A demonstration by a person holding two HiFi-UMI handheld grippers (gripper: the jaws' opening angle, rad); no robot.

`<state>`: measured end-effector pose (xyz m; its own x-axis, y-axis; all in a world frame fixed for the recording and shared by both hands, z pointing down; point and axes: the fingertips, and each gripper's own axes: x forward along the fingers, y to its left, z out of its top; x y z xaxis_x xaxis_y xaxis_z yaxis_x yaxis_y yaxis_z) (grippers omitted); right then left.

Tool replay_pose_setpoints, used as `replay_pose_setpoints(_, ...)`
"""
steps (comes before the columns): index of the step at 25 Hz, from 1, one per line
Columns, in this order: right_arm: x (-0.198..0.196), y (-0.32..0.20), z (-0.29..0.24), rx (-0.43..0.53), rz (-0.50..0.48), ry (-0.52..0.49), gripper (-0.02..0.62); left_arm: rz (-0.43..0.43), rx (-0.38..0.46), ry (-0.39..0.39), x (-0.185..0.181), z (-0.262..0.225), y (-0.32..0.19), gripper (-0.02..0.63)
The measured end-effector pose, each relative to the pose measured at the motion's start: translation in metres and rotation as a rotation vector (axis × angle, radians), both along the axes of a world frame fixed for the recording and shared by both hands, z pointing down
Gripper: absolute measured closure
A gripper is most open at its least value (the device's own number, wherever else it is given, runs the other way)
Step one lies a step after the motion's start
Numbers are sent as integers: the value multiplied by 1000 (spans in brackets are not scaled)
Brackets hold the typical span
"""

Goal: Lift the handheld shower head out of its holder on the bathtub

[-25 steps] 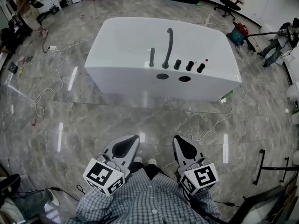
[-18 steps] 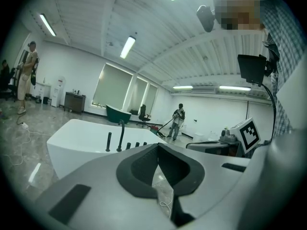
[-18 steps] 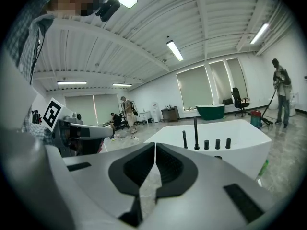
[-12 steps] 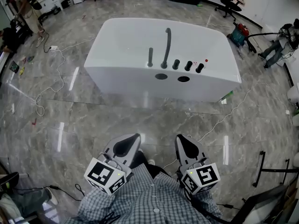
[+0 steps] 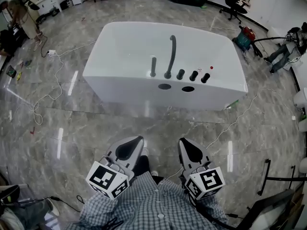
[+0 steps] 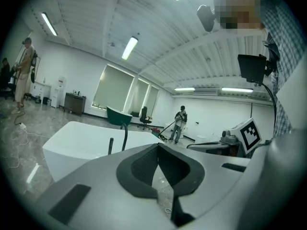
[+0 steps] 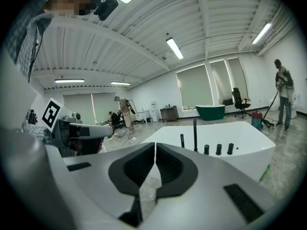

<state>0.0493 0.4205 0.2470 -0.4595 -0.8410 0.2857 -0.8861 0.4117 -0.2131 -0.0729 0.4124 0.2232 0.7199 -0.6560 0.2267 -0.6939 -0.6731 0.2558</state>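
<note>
Grey marble floor [image 5: 144, 123] lies below and ahead of the jaws. A white cable [image 5: 233, 122] trails across it, ahead and to the right. Further ahead right: a red vacuum cleaner [image 5: 244, 34], a black office chair [image 5: 233, 1], and one person [image 7: 284, 97] holding a long pole. A dark green tub [image 7: 210, 111] stands far ahead.

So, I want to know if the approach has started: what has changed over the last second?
The bathtub sits slightly lower and larger in the head view: the person has come a little nearer to it. Nothing was taken hold of or let go. The left gripper and right gripper stay shut and empty, side by side; the handheld shower head still stands in its holder.
</note>
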Motion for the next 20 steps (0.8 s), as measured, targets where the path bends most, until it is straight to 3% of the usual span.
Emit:
replay_pose_setpoints(11,-17,-115,-9,3,60,2,577,51,18,-5,-19,-6,-120,604)
replay_pose_setpoints(20,-20,-169,7,-17,85,22,577,71,6,-10,-27,8,-179,604)
